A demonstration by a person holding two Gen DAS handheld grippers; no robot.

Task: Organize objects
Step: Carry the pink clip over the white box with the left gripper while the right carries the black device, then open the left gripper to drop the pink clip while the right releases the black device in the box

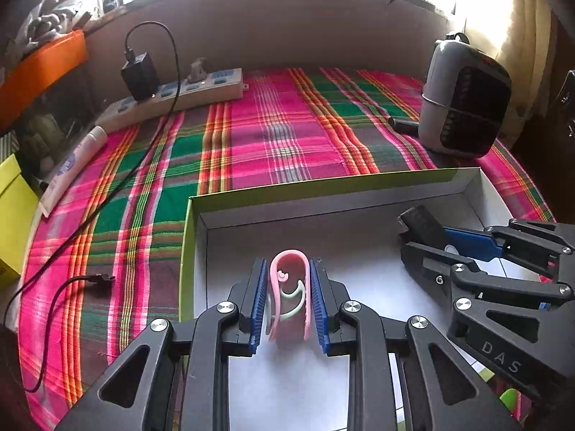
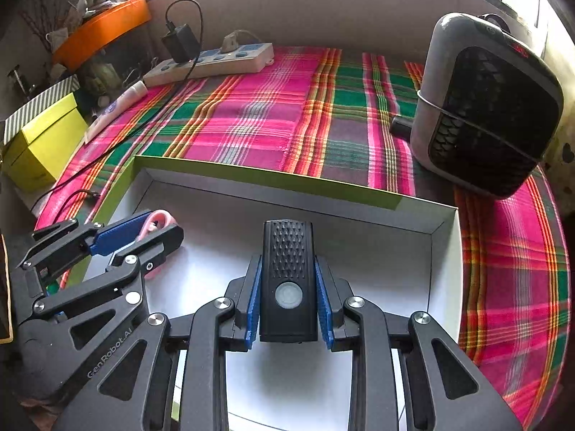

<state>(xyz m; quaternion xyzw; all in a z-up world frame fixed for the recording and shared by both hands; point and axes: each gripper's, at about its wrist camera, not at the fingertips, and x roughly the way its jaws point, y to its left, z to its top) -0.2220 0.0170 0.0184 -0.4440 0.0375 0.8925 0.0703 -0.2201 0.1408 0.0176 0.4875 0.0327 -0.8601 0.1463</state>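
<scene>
Over the white-floored box, the left gripper has its fingers pinching a pink clip. Beside it, above the same box, the right gripper clamps a black light.

Hidden: my left gripper is covering the lower ends of the pink clip | my right gripper is masking the black device's sides | cut off: the white box's near wall is running out of view below the pink clip
</scene>
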